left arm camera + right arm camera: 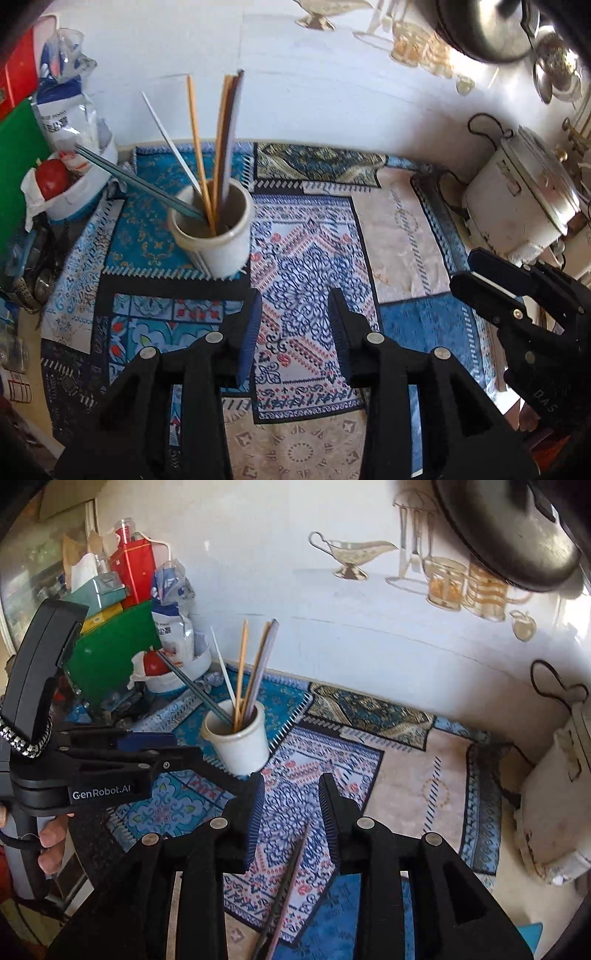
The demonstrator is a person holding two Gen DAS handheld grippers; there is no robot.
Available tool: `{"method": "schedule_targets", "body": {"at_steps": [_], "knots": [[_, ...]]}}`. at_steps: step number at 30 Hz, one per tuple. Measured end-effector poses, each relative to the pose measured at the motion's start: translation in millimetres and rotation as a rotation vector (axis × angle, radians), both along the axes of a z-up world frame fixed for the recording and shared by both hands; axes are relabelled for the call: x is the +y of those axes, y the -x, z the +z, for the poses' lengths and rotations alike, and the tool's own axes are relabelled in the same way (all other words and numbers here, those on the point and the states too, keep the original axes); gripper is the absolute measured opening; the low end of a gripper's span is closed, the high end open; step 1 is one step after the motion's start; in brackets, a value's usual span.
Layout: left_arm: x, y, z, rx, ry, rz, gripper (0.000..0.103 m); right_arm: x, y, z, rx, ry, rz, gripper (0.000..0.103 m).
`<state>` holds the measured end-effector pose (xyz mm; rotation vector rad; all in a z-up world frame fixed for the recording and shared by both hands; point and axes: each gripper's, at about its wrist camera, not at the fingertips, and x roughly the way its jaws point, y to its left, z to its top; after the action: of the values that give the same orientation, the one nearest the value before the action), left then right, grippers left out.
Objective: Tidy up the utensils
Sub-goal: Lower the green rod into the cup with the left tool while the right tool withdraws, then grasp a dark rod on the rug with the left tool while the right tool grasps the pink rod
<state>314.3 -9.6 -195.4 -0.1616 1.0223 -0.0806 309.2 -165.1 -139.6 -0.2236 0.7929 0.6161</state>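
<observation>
A patterned cloth (306,236) covers the bench; upper left, a flour bag (70,114), green board (18,155); right, a white cooker (517,199).

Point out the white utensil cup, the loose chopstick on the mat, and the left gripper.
white utensil cup (240,747): right wrist view, front wall.
loose chopstick (286,886): right wrist view, mid-shaft.
left gripper (295,325): left wrist view, between fingertips.

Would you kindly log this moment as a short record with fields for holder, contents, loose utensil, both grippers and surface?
holder: white ceramic cup, upright on the patterned mat
contents: several chopsticks leaning in the cup, one grey pair tilted far left
loose utensil: dark chopstick lying on the mat, below the right gripper
left gripper: open, empty
right gripper: open, nothing between its fingers
beside mat: white rice cooker
</observation>
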Motion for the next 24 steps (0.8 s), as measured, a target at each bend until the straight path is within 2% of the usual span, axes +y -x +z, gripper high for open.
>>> {"method": "schedule_targets", "body": {"at_steps": [3, 12, 17, 19, 22, 24], "knots": [[-18, 3, -26, 0.069, 0.029, -0.032, 0.036, -20, 5, -13, 0.043, 0.012, -0.042, 0.028], [-67, 5, -109, 0.273, 0.035, -0.108, 0.036, -66, 16, -68, 0.189, 0.084, -0.141, 0.028], [-82, 9, -132, 0.306, -0.002, -0.136, 0.036, -77, 20, -89, 0.249, 0.111, -0.159, 0.028], [-85, 11, -131, 0.270, -0.015, -0.140, 0.036, -78, 22, -97, 0.270, 0.118, -0.158, 0.028], [-87, 12, -135, 0.250, -0.029, -0.139, 0.024, -76, 26, -105, 0.302, 0.121, -0.138, 0.028], [-88, 13, -136, 0.233, -0.061, -0.143, 0.008, -70, 29, -112, 0.329, 0.122, -0.106, 0.028]]}}
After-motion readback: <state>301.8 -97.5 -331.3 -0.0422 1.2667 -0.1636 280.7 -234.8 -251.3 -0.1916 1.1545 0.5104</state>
